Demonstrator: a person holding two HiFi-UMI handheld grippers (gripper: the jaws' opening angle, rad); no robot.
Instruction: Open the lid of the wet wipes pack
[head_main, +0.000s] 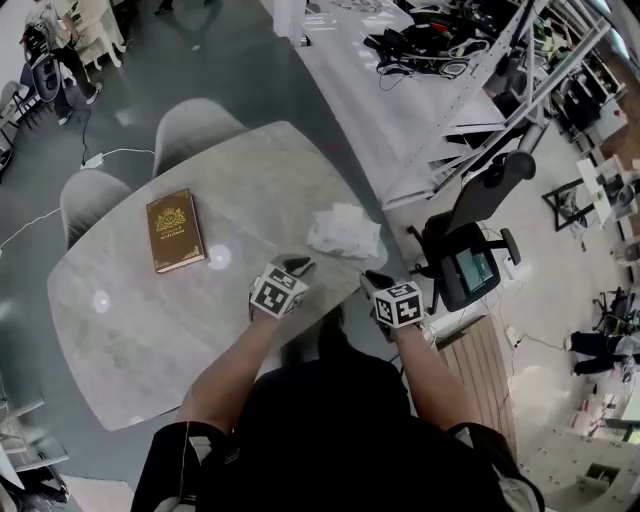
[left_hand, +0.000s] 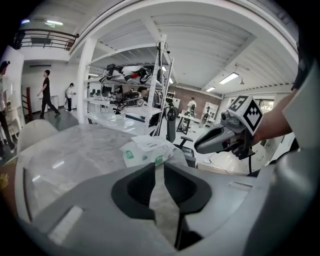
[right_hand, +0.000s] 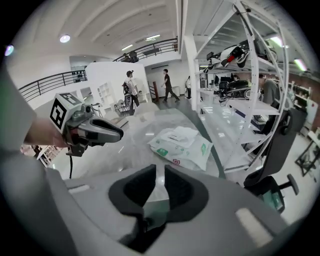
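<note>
The wet wipes pack (head_main: 343, 232), white with green print, lies near the far right edge of the marble table (head_main: 130, 330). Its white lid (right_hand: 181, 134) lies flat on top. Both grippers hover short of the pack and touch nothing. My left gripper (head_main: 300, 267) is left of the pack's near side; in its own view the pack (left_hand: 145, 151) lies ahead of the left gripper (left_hand: 157, 167), whose jaws stand a narrow gap apart and empty. My right gripper (head_main: 378, 278) is at the pack's near right; the right gripper (right_hand: 160, 172) also shows a small empty gap, with the pack (right_hand: 182, 145) just ahead.
A brown book (head_main: 175, 230) lies on the table's left half. Two grey chairs (head_main: 195, 125) stand at the far side. A black office chair (head_main: 470, 250) stands right of the table, beyond its edge. White shelving (right_hand: 235, 100) runs along the right.
</note>
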